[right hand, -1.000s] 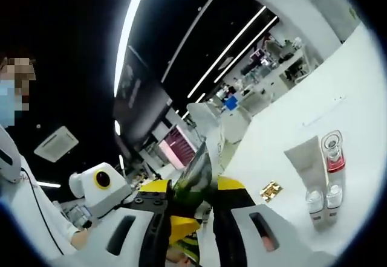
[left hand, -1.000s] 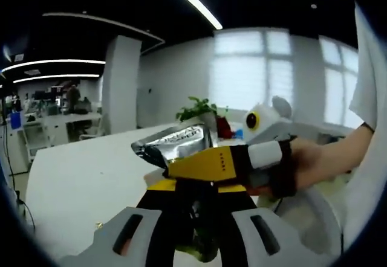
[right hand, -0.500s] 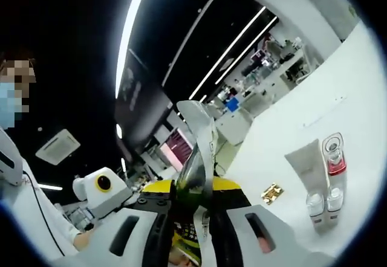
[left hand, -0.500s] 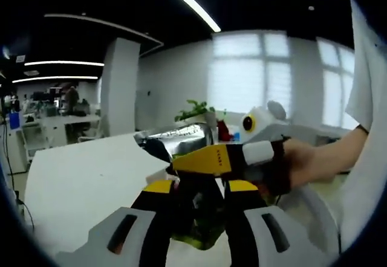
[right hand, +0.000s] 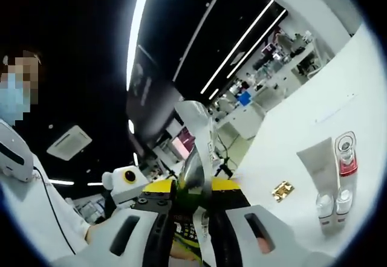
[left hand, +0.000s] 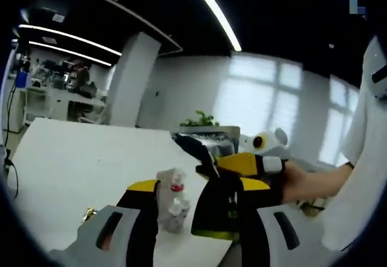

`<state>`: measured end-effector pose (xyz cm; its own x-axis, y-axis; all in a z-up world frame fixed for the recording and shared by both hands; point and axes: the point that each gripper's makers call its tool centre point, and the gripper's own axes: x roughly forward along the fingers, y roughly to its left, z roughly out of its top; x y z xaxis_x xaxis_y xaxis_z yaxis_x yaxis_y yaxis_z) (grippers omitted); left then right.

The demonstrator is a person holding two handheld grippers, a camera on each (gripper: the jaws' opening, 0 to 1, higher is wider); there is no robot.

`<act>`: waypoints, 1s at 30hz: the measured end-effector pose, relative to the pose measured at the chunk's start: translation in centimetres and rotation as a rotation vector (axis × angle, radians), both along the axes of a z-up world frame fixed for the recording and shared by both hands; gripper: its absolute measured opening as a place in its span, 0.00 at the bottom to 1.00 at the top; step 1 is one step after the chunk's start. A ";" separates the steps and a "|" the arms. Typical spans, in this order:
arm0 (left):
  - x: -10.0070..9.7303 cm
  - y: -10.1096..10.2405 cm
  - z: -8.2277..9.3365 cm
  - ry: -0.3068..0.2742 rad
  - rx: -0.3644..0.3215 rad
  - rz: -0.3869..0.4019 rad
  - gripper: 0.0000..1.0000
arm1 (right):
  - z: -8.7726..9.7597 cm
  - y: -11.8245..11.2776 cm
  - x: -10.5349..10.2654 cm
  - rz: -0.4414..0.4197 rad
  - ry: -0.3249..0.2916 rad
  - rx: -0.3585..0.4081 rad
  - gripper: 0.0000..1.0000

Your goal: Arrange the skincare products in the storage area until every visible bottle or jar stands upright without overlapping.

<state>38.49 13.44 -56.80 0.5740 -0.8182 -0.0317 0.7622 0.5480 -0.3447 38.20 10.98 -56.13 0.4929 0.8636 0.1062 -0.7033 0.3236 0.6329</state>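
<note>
My right gripper (right hand: 190,209) is shut on a silver and green pouch (right hand: 195,158) that stands up between its jaws. In the left gripper view the same pouch (left hand: 202,141) is held in the air by the yellow and black right gripper (left hand: 242,164), which reaches in from the right. My left gripper (left hand: 196,209) is open, its jaws apart on either side of the pouch's dark lower end. On the white table (right hand: 338,104) a white tube (right hand: 318,164), a clear bottle with a red band (right hand: 346,158) and small white bottles (right hand: 329,205) stand together. That cluster of bottles (left hand: 172,197) shows between the left jaws.
A small gold item (right hand: 282,189) lies on the table beside the bottles; the gold item (left hand: 89,214) sits left of the left jaw. A person in white holds the grippers; a hand (left hand: 302,179) grips the right one. An office with desks lies beyond the table's far edge.
The left jaws have opened and let go of the pouch's lower end. The left view has swung, so the bottles now show between its jaws. The right gripper still holds the pouch.
</note>
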 end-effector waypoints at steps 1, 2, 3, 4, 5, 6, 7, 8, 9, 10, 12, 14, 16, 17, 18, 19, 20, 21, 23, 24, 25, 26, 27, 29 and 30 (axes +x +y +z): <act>-0.1 0.2 0.2 0.015 -0.031 -0.015 0.48 | 0.0 0.1 0.0 0.003 0.001 0.002 0.19; -0.2 0.3 0.5 0.025 -0.061 -0.034 0.48 | 0.1 0.2 -0.1 0.019 0.003 0.011 0.19; -0.4 0.5 0.6 0.046 -0.092 -0.059 0.49 | 0.1 0.3 -0.2 0.034 0.005 0.020 0.19; -0.7 0.5 0.8 0.054 -0.115 -0.088 0.49 | 0.6 0.6 -0.7 0.075 0.000 0.052 0.19; -1.4 0.4 1.2 0.076 -0.160 -0.143 0.49 | 1.1 0.9 -1.1 0.111 -0.003 0.087 0.19; -1.7 0.4 1.6 0.091 -0.199 -0.171 0.49 | 1.8 1.1 -1.7 0.154 0.001 0.139 0.19; -1.9 0.5 1.8 0.102 -0.217 -0.191 0.49 | 2.1 1.2 -2.1 0.186 0.006 0.166 0.19; -2.1 0.5 1.9 0.109 -0.232 -0.210 0.49 | 2.6 1.5 -2.8 0.240 0.001 0.202 0.19; -2.3 0.6 2.3 0.113 -0.256 -0.234 0.49 | 2.9 1.7 -3.2 0.274 -0.003 0.221 0.19; -2.6 0.5 2.4 0.119 -0.262 -0.260 0.48 | 3.4 2.0 -3.8 0.319 -0.009 0.242 0.19; -2.8 0.5 2.9 0.112 -0.282 -0.280 0.46 | 3.7 2.4 -4.5 0.369 -0.010 0.255 0.19; -3.2 0.4 3.3 0.127 -0.296 -0.316 0.44 | 3.7 2.9 -4.5 0.384 0.006 0.272 0.19; -3.5 0.1 4.1 0.110 -0.317 -0.339 0.40 | 3.9 2.9 -4.5 0.403 0.022 0.304 0.19; -3.7 0.1 4.5 0.098 -0.335 -0.353 0.38 | 3.9 2.8 -4.4 0.407 0.026 0.316 0.19; -4.0 0.2 5.4 0.105 -0.395 -0.378 0.36 | 3.9 2.8 -4.5 0.421 0.030 0.325 0.19; -4.0 0.4 6.0 0.114 -0.446 -0.386 0.35 | 3.9 2.8 -4.7 0.438 0.034 0.331 0.19; -3.8 0.7 6.4 0.116 -0.481 -0.384 0.34 | 3.7 2.8 -4.8 0.446 0.042 0.331 0.19; -3.5 1.0 6.7 0.113 -0.502 -0.368 0.32 | 3.7 2.8 -4.9 0.455 0.042 0.326 0.19; -3.1 1.2 6.6 0.114 -0.496 -0.354 0.29 | 3.5 2.9 -5.4 0.486 0.042 0.305 0.19; -3.0 1.2 6.7 0.117 -0.498 -0.354 0.27 | 3.3 3.2 -5.8 0.510 0.036 0.280 0.19; -2.9 1.0 6.7 0.124 -0.500 -0.358 0.26 | 3.2 3.2 -5.9 0.517 0.036 0.277 0.19; -2.9 0.8 6.8 0.127 -0.500 -0.359 0.25 | 3.1 3.5 -6.1 0.532 0.037 0.270 0.19; -2.8 0.5 6.7 0.137 -0.497 -0.363 0.24 | 3.1 3.6 -6.1 0.533 0.036 0.265 0.19; -2.8 0.1 6.5 0.149 -0.484 -0.366 0.19 | 3.0 4.0 -6.2 0.544 0.040 0.255 0.19; -2.8 -0.2 6.3 0.150 -0.462 -0.360 0.15 | 2.9 4.2 -6.2 0.547 0.041 0.250 0.19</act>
<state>35.72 13.27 -50.54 0.2751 -0.9085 0.3146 0.7968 0.0324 -0.6034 31.97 15.17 -53.22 -0.0079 0.9443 0.3290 -0.6990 -0.2405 0.6735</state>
